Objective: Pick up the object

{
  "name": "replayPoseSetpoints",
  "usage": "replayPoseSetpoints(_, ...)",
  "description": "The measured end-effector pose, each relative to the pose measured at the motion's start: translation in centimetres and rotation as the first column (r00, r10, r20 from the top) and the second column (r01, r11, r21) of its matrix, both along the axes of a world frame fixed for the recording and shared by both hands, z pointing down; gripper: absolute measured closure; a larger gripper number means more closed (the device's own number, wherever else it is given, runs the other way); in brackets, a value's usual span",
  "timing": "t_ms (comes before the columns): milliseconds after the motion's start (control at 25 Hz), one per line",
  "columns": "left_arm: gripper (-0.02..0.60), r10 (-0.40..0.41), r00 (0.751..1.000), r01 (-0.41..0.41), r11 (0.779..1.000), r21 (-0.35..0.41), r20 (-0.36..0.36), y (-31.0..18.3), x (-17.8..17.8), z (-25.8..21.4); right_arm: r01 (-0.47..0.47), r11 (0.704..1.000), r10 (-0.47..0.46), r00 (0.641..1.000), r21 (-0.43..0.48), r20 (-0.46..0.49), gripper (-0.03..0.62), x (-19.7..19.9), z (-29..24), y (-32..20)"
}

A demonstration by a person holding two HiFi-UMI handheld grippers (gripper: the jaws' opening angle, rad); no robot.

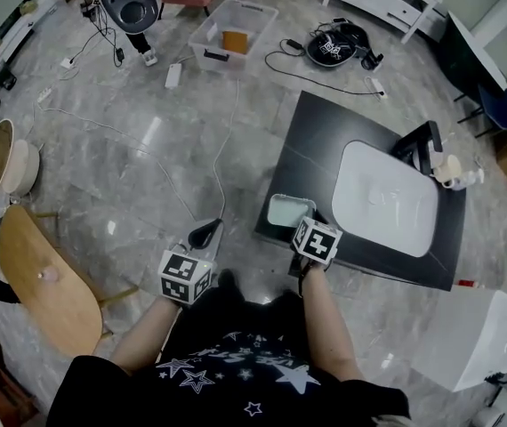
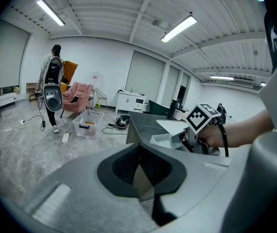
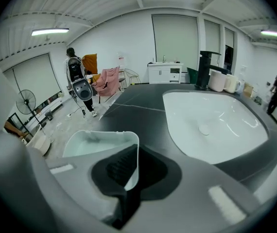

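A small pale-green open tray sits at the near left corner of the black counter, left of the white sink. My right gripper is shut on the tray's right-hand wall. In the right gripper view the thin wall stands pinched between the dark pads, with the right gripper straddling it. My left gripper hangs over the floor to the left of the counter. Seen in its own view, the left gripper has its pads together with nothing held. The tray and the right gripper also show there.
A black faucet and pale cups stand behind the sink. Cables, a clear bin and a black device lie on the marble floor. A round wooden table is at my left, a white box at my right. A person stands far off.
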State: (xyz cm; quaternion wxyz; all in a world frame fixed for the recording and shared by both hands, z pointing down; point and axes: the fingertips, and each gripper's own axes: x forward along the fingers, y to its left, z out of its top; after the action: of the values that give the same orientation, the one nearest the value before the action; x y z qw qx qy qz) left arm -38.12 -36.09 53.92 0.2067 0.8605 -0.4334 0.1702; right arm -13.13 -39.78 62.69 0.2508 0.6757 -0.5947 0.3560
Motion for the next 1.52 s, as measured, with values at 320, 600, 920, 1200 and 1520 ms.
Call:
replayPoseSetpoints(320, 0.571, -0.071, 0.997, 0.07, 0.997, 0.027, 0.025, 0.8, 0.9, -1.4, 0.068, 0.997, -0.07, 0.997, 0.046, 0.037, 0.583, 1.1, -1.9, -0.7)
replayPoseSetpoints(600, 0.571, -0.16, 0.987, 0.157, 0.985, 0.065, 0.032, 1.9, 4.5, -2.3, 0.159, 0.984, -0.165, 0.984, 0.079, 0.074, 0.583, 3.7, -2.8, -1.0)
replayPoseSetpoints(920, 0.571, -0.296, 0.954, 0.289, 0.951, 0.112, 0.053, 4.9, 9.0, -2.9, 0.317, 0.938, -0.335, 0.934, 0.142, 0.127, 0.583, 5.5, -4.3, -0.5)
replayPoseSetpoints(1200, 0.571, -0.426, 0.901, 0.413, 0.899, 0.143, 0.076, 9.6, 12.6, -4.2, 0.454, 0.874, -0.479, 0.865, 0.175, 0.15, 0.583, 7.7, -5.0, 1.2)
replayPoseSetpoints(1520, 0.571, -0.501, 0.861, 0.494, 0.864, 0.098, 0.084, 13.7, 15.0, -3.9, 0.512, 0.837, -0.542, 0.823, 0.19, 0.169, 0.583, 9.5, -5.3, 3.1)
